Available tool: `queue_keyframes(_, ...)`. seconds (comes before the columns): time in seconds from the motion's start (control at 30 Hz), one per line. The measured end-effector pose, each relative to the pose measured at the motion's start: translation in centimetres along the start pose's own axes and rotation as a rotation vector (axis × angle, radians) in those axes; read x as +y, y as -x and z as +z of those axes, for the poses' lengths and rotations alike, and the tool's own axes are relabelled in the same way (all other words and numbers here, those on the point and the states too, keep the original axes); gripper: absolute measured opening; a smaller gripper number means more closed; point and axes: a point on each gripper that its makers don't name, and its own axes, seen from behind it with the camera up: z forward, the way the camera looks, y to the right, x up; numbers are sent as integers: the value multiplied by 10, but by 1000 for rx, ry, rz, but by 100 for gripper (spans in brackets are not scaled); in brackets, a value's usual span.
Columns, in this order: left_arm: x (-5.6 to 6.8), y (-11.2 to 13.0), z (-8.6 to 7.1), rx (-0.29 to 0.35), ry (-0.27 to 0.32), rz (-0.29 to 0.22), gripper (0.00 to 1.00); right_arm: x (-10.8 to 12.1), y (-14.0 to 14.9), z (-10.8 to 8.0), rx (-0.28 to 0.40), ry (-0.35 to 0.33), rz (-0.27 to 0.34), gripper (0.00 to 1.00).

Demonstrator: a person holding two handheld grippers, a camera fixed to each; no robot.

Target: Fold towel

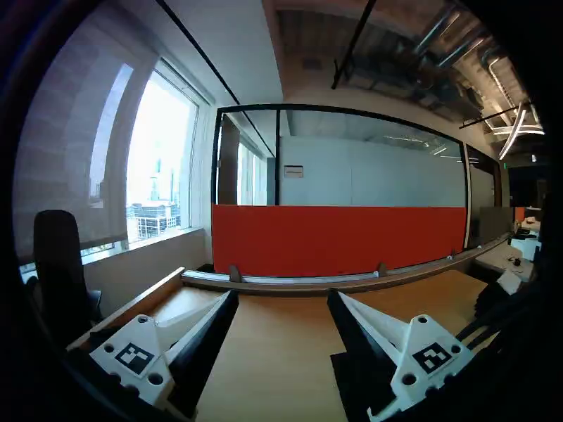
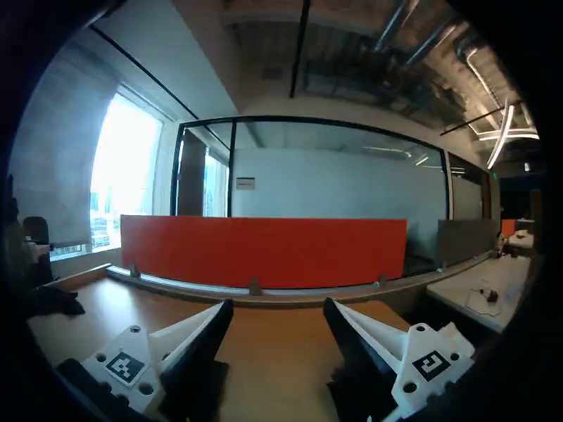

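Pale wood desk (image 1: pixel 281 359) stretched out toward an orange-red partition (image 1: pixel 338 239) in an office, with a grey rail (image 1: pixel 317 280) along the desk's far edge and a black-framed glass wall (image 1: pixel 366 169) rising behind it. Daylight came through a tall window (image 1: pixel 158 169) on the left, half covered by a ribbed blind (image 1: pixel 63 162), with city buildings beyond. Bare pipes (image 1: pixel 436 49) and curved strip lights (image 1: pixel 517 130) ran across the open ceiling, and a black chair (image 1: pixel 60 267) stood by the sill. Where the towel lay, and which way its long side ran, could not be told from either view. The left gripper (image 1: pixel 281 302) was held low over the wood, level and aimed straight at the partition, its fingers (image 1: pixel 204 330) spread wide with bare desk between them. Each finger was a white wedge with a black inner face, tapering to a point and carrying a square black-and-white marker (image 1: pixel 135 357) near its base. In the right gripper view the same desk (image 2: pixel 281 352), partition (image 2: pixel 260 253) and window (image 2: pixel 123 176) appeared from a spot further right, with a white desk (image 2: pixel 485 285) strewn with a thin cable off to the side. The right gripper (image 2: pixel 278 304) matched the other in pose, low and level, facing the partition, its fingers (image 2: pixel 366 337) wide apart and gripping nothing.
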Motion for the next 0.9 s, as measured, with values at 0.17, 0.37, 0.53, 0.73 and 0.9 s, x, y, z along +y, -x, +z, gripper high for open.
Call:
queue_keyframes(0.17, -4, -23, -8, -12, 8, 9, 94, -2, -26, -8, 3, -2, 6, 99)
queue_keyframes(0.37, -4, -44, -19, -21, 14, 22, 94, -3, -49, -15, 17, 0, 6, 99)
queue_keyframes(0.53, -3, -50, -24, -27, 14, 25, 94, -4, -57, -18, 13, -2, 1, 99)
queue_keyframes(0.73, 6, -43, -25, -59, 49, 32, 94, -12, -53, -17, -10, -28, -19, 99)
queue_keyframes(0.9, 21, -38, -24, -94, 110, 52, 94, -27, -45, -16, -56, -96, -50, 99)
